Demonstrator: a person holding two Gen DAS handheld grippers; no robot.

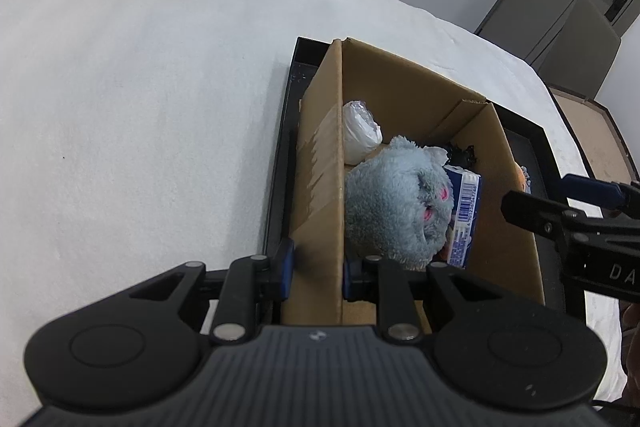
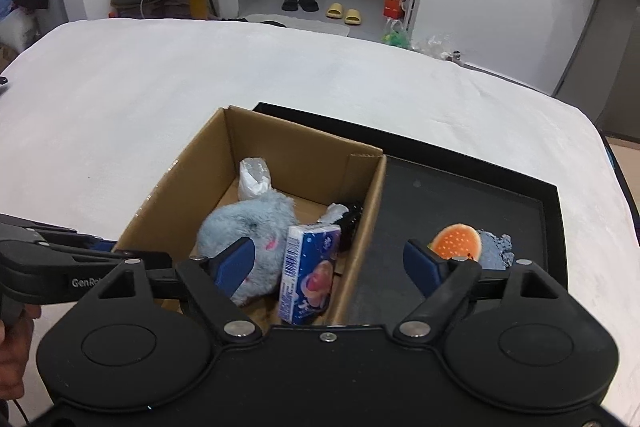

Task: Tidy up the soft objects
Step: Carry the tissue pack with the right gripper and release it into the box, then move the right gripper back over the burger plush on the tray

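On the white-covered bed (image 2: pixel 280 75) sits a black tray (image 2: pixel 460 195), with an open cardboard box (image 2: pixel 304 151) on its left part. The box holds a grey plush (image 2: pixel 248 223), a tissue pack (image 2: pixel 308 275) standing on end, a white bag (image 2: pixel 254 179) and a dark item (image 2: pixel 352 215) too small to identify. Two soft things remain on the tray outside the box: an orange burger toy (image 2: pixel 456 241) and a blue-grey knit piece (image 2: pixel 496 247) touching it.

The left gripper (image 1: pixel 316 267) is clamped on the near box wall, its pads pressing the cardboard from both sides. The right gripper (image 2: pixel 330 263) stands wide apart with nothing between its pads; it straddles the box's right wall, one finger over the plush, the other just beside the burger.

Judgement: the tissue pack looks newly placed and the burger is the likely next pick.

Risks:
- The upright pack leans on the plush and may topple if the plush is nudged.
- Reaching for the burger may catch the knit piece with it, since they touch.
- The inner finger may snag the box wall, and the thin cardboard may buckle under the clamp.
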